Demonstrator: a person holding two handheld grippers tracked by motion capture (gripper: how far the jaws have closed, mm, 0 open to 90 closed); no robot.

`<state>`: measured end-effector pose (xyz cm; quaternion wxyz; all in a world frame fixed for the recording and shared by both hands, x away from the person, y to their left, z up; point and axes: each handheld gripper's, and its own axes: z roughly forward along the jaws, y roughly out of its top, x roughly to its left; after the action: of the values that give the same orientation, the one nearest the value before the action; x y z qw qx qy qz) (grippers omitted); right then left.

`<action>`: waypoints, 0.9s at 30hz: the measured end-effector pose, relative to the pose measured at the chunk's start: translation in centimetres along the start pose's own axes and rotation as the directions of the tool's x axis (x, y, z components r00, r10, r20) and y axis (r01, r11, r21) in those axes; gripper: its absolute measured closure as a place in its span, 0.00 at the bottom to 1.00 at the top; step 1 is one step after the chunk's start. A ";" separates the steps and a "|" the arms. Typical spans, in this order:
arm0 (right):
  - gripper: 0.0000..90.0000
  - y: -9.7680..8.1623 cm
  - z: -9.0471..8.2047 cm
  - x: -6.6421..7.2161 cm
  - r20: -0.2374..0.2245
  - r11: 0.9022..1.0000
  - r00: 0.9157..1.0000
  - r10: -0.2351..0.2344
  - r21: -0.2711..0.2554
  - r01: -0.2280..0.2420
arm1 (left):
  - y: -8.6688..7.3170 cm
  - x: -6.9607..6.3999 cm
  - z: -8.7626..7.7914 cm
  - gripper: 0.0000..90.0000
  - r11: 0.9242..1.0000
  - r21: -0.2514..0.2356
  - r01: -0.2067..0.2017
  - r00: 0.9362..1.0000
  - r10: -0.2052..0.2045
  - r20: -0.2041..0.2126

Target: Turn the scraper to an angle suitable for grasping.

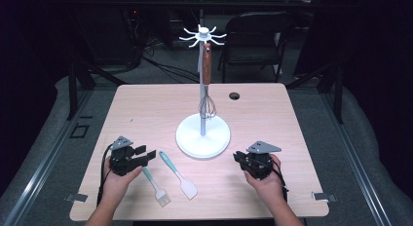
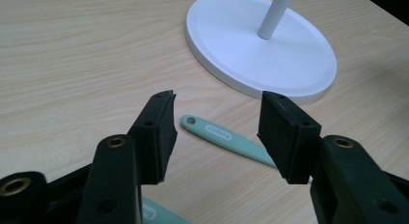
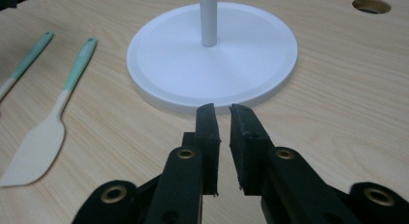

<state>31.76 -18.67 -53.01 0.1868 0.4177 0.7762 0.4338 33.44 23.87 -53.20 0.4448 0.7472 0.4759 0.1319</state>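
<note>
Hovering left tongs (image 2: 217, 132) apart over spatula handle (image 2: 226, 139) for pickup, we keep right tongs (image 3: 223, 118) nearly together, empty, near desk's front edge.

At the top of the frame we see a dark room: a black chair (image 1: 258, 38) behind the pale wooden table (image 1: 146, 104), cables on the grey floor (image 1: 168, 65), and black frame legs at both sides.

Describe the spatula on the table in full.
The spatula lies flat on the wooden table, in front of the white stand's base and apart from it. Its slim teal handle has a hole at the far end; the pale, silicone-looking blade points toward the person. Nothing grips it; a pastry brush lies alongside.
</note>
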 end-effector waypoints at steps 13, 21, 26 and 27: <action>1.00 6.3 0.0 -0.3 -0.011 0.996 1.000 -0.027 -0.091 0.026 | -0.2 1.1 -0.8 0.54 0.999 -0.018 0.041 0.999 -0.041 0.001; 1.00 12.1 -0.7 0.1 -0.017 0.970 0.998 -0.060 -0.238 0.055 | -0.4 1.2 -0.6 0.55 0.999 -0.010 0.038 0.999 -0.038 0.004; 1.00 15.3 -1.5 0.2 -0.025 0.946 0.997 -0.069 -0.319 0.058 | -0.4 1.3 -0.5 0.55 0.999 -0.009 0.040 0.999 -0.039 0.004; 1.00 15.3 -1.5 0.2 -0.025 0.946 0.997 -0.069 -0.319 0.058 | -0.4 1.3 -0.5 0.55 0.999 -0.009 0.040 0.999 -0.039 0.004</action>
<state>38.10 -15.07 -39.41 0.2518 0.3490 0.7123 0.5544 33.51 25.29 -53.54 0.4517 0.7359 0.4890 0.1236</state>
